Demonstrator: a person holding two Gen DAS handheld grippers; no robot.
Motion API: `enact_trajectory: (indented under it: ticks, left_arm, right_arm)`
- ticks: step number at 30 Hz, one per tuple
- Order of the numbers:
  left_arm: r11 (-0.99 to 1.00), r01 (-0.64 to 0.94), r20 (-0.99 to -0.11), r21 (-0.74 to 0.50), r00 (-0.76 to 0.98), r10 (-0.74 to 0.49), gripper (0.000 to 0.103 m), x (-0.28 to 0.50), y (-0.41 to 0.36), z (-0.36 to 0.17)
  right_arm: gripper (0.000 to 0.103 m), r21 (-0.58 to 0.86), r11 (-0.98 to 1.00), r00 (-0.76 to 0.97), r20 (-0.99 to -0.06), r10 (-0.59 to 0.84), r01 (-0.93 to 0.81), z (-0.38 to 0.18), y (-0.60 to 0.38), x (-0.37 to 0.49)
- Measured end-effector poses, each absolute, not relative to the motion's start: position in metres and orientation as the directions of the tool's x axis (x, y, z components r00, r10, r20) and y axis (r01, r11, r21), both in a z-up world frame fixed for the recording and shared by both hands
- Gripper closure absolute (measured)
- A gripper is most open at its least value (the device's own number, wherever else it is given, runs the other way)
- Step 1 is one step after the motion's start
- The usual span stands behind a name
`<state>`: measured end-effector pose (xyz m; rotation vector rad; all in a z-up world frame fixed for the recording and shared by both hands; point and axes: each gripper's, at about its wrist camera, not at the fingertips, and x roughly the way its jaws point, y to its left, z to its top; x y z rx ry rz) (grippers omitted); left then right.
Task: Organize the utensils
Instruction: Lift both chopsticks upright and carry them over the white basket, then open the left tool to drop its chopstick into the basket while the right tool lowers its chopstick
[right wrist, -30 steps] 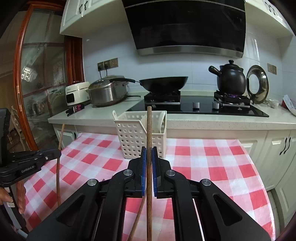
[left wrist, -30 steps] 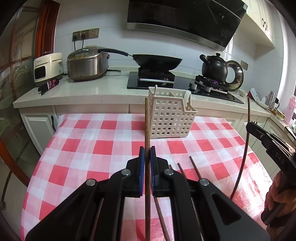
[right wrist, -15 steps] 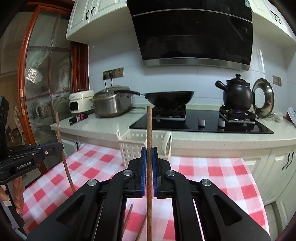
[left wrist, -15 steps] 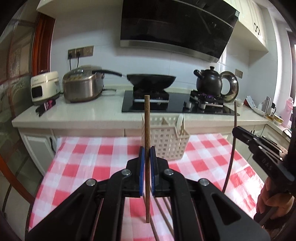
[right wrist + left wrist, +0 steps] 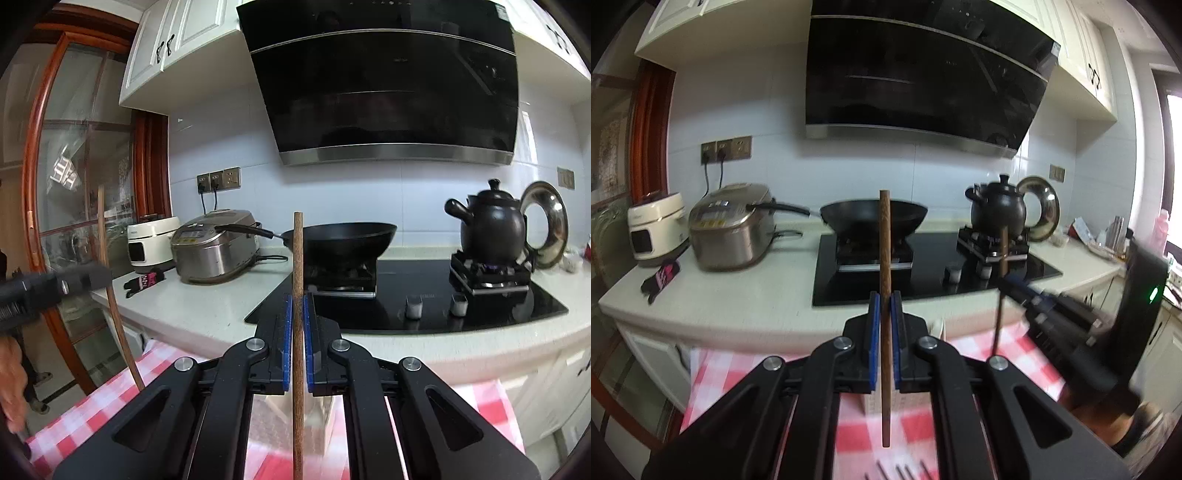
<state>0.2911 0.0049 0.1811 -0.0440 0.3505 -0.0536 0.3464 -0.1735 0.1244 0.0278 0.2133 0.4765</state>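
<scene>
Beyond the left hand-held gripper (image 5: 885, 325), a wok (image 5: 873, 218) is set on the worktop (image 5: 750, 291); a kettle (image 5: 997, 208) is placed to its right.

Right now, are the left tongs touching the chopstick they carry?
Touching. The left wrist view shows the left tongs shut on the upright chopstick, both blue pads pressed against its sides.
</scene>
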Motion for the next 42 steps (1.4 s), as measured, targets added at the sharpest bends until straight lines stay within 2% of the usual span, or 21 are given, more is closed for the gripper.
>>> enact_trajectory:
  ticks: [7, 12, 25, 34, 39, 42]
  left_arm:
    - [0.995, 0.051, -0.29, -0.084, 0.954, -0.074, 0.097, 0.354, 0.013, 0.227]
    - [0.996, 0.029, -0.251, -0.09, 0.967, -0.051, 0.097, 0.378, 0.014, 0.224]
    - [0.998, -0.046, -0.35, -0.039, 0.936, 0.029, 0.097, 0.424, 0.013, 0.088]
    - [0.995, -0.099, -0.386, -0.03, 0.919, 0.08, 0.096, 0.421, 0.025, 0.048]
    - [0.993, -0.117, -0.363, -0.028, 0.926, 0.099, 0.088, 0.39, 0.031, 0.058]
    - [0.99, -0.14, -0.342, -0.034, 0.932, 0.12, 0.075, 0.361, 0.036, 0.069]
  right_arm:
    - [0.097, 0.048, 0.89, 0.87, -0.194, 0.454, -0.453, 0.14, -0.152, 0.405]
    - [0.097, 0.067, 0.883, 0.868, -0.163, 0.469, -0.465, 0.142, -0.142, 0.426]
    - [0.096, 0.08, 0.884, 0.838, -0.288, 0.463, -0.461, 0.046, -0.13, 0.45]
    - [0.089, 0.109, 0.884, 0.828, -0.315, 0.464, -0.454, 0.035, -0.135, 0.446]
    - [0.089, 0.102, 0.889, 0.84, -0.295, 0.455, -0.446, 0.053, -0.146, 0.426]
    - [0.088, 0.093, 0.894, 0.851, -0.278, 0.446, -0.438, 0.065, -0.155, 0.407]
